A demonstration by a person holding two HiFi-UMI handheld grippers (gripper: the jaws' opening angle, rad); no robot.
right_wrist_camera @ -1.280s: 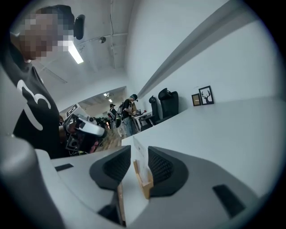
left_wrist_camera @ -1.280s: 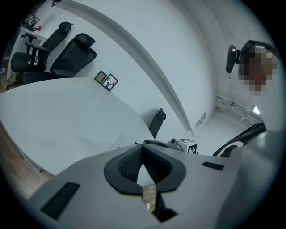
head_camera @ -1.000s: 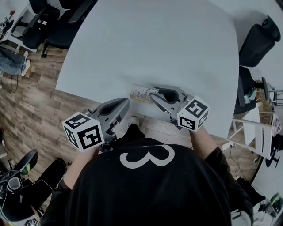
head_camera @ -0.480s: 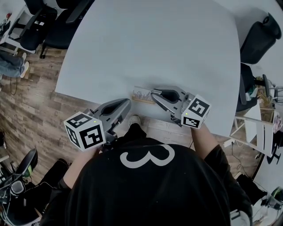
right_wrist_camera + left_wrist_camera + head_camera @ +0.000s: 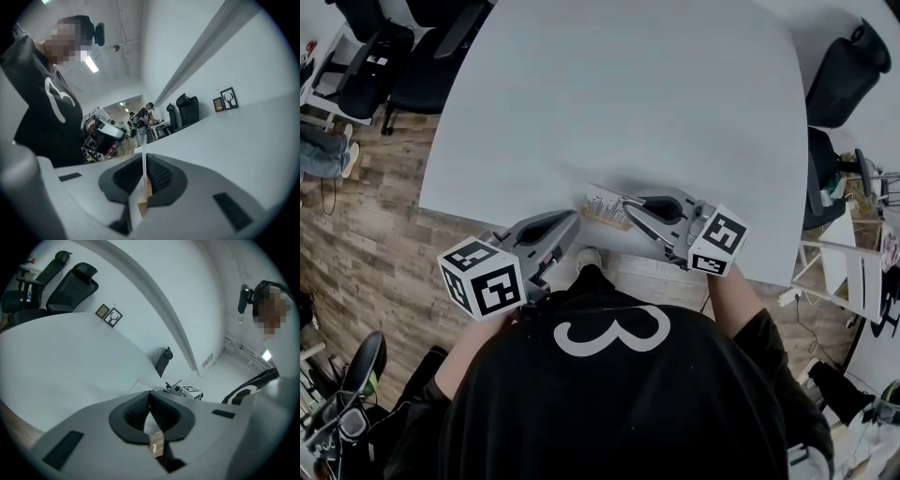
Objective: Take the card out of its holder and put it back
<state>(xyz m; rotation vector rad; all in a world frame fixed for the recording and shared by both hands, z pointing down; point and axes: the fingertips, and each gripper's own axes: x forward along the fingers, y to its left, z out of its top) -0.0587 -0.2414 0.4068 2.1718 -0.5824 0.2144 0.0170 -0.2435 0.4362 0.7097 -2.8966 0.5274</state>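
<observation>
White worktop (image 5: pixel 619 94), wood floor (image 5: pixel 366 244), chairs (image 5: pixel 422 66) far left; right tool (image 5: pixel 623 202) has just been closing and now clamps the card (image 5: pixel 602 204); left tool (image 5: pixel 575 220) pinched together, empty.

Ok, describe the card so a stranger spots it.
Start at the big white table and go to its near edge. A white printed card sits there in a wooden holder. The right hand-held gripper has just been closing its jaws on it: the table's only thin, printed thing.
</observation>
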